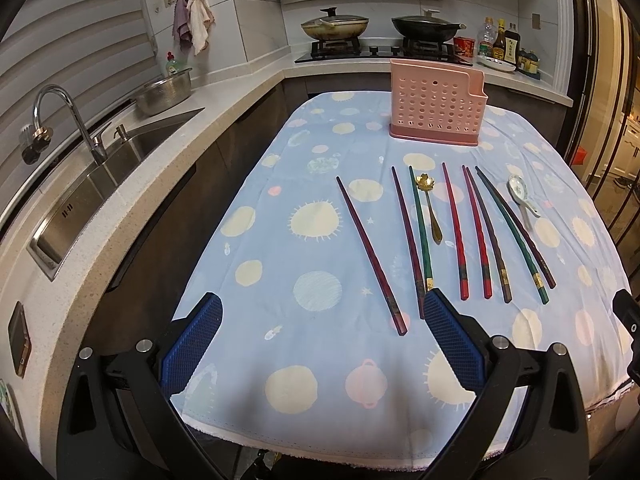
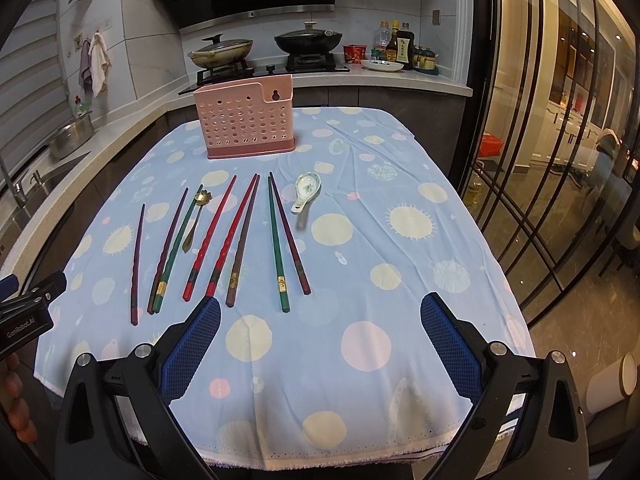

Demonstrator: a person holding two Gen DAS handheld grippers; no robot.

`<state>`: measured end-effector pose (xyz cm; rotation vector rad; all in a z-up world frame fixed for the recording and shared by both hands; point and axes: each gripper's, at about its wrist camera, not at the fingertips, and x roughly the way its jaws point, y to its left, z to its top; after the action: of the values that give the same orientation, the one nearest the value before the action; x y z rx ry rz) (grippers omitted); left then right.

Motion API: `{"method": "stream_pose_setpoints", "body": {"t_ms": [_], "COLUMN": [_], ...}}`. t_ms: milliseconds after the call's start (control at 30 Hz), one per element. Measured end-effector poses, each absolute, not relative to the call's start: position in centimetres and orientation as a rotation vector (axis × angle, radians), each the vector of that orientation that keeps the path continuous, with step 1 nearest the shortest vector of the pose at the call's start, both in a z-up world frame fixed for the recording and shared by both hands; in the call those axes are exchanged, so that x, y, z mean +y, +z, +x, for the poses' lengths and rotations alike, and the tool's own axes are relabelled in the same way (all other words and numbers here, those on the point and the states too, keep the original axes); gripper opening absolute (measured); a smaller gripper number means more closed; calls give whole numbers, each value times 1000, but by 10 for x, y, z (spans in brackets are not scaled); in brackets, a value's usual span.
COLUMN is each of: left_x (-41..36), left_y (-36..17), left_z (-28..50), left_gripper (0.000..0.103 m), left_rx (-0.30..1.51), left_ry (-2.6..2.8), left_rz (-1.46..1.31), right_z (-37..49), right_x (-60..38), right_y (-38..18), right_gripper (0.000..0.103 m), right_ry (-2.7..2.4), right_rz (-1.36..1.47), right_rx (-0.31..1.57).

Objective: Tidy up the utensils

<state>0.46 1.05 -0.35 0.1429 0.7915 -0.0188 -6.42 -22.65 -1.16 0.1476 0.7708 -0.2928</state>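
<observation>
Left gripper point(image 1: 322, 312) and right gripper point(image 2: 320, 312) both spread wide, empty, above near tablecloth point(image 2: 360, 240) edge; chopsticks point(image 2: 276, 240) beyond untouched.

in the left wrist view the near end of the green chopstick point(image 1: 421, 236) is hidden behind a blue pad. the sink point(image 1: 80, 196) runs off the left edge. bottle labels point(image 1: 505, 44) by the stove are too small to read. the holder's inside point(image 2: 244, 120) cannot be seen.

Right tool point(image 2: 320, 316) open over cloth point(image 2: 360, 240); chopsticks point(image 2: 224, 240), spoons point(image 2: 306, 190) before pink holder point(image 2: 244, 120).
</observation>
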Motion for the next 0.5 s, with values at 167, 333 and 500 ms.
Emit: {"method": "stream_pose_setpoints", "body": {"t_ms": [167,333,500], "left_x": [9,9,10], "left_y": [-4,-4,-4], "left_z": [5,6,6], "left_gripper": [96,96,96], "left_rx": [795,793,789], "left_ry": [-18,-15,-15], "left_rz": [147,148,151], "right_z": [-64,-63,-64], "right_x": [-227,-227,-227], "right_y": [-11,-11,-10], "right_gripper": [96,96,96], "right_ry": [-292,-291,-291], "right_rz": [150,148,149], "right_rx": [772,770,770]}}
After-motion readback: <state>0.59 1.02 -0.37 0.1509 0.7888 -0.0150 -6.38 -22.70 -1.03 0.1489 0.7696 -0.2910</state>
